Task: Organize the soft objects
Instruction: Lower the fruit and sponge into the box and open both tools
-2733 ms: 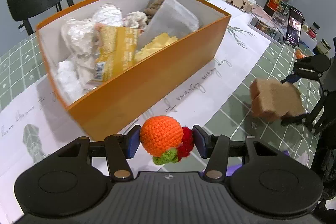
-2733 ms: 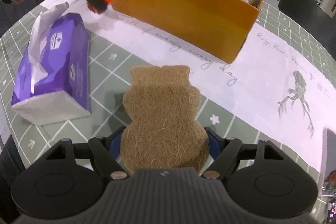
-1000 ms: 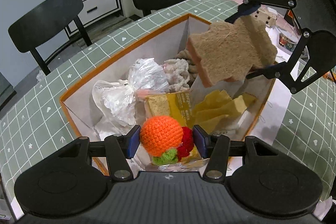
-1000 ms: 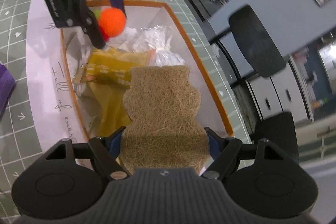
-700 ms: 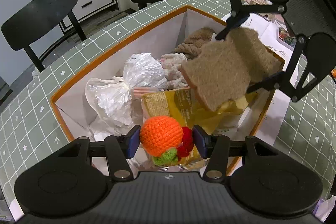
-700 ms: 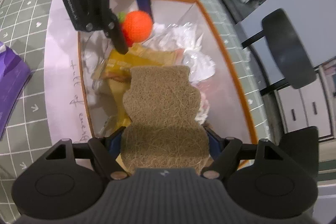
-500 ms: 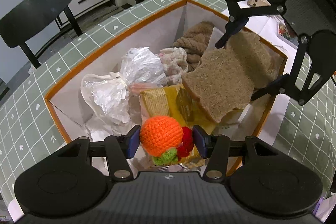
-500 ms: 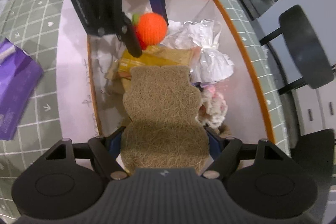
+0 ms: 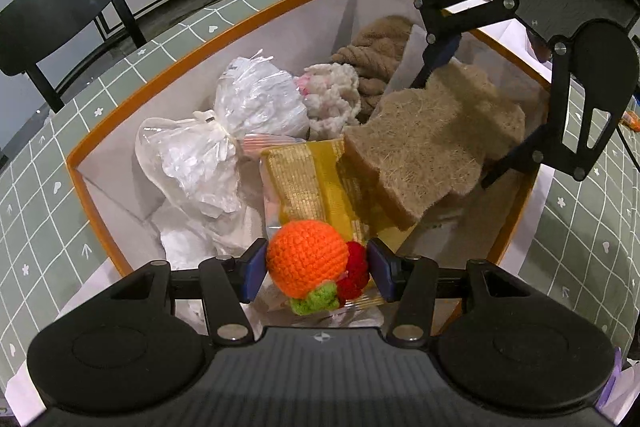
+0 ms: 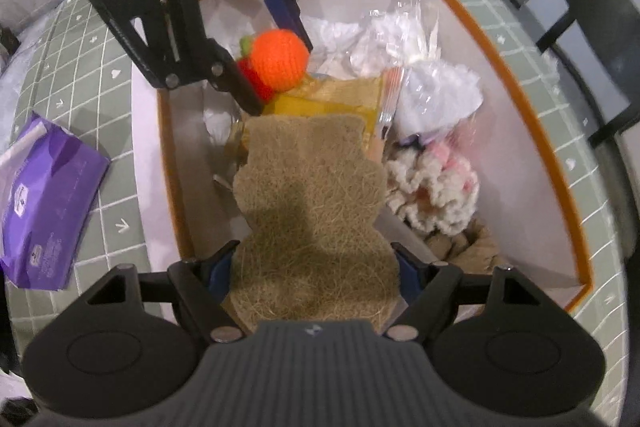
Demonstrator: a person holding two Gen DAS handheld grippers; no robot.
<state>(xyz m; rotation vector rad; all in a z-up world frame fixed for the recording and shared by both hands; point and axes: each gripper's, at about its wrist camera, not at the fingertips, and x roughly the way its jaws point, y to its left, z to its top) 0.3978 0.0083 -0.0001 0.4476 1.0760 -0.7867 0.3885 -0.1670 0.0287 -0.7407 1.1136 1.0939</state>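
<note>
Both hands are over the orange box (image 9: 96,223) now, each carrying its own cargo. The left tongs (image 9: 316,269) pinch the crocheted orange toy (image 9: 306,257) between the blue pads, hanging it above the yellow packet (image 9: 316,183) at the near end of the box. The right tongs (image 10: 316,267) clamp the brown loofah sponge (image 10: 312,203) by its waist, tilted down over the middle of the pile, just beside the white plastic bags (image 9: 224,147) and the woolly cloth (image 10: 436,187). Holding both high and clear of the walls looks like the setup for a drop. The purple tissue pack (image 10: 44,203) waits outside on the worktop (image 10: 100,99).
</note>
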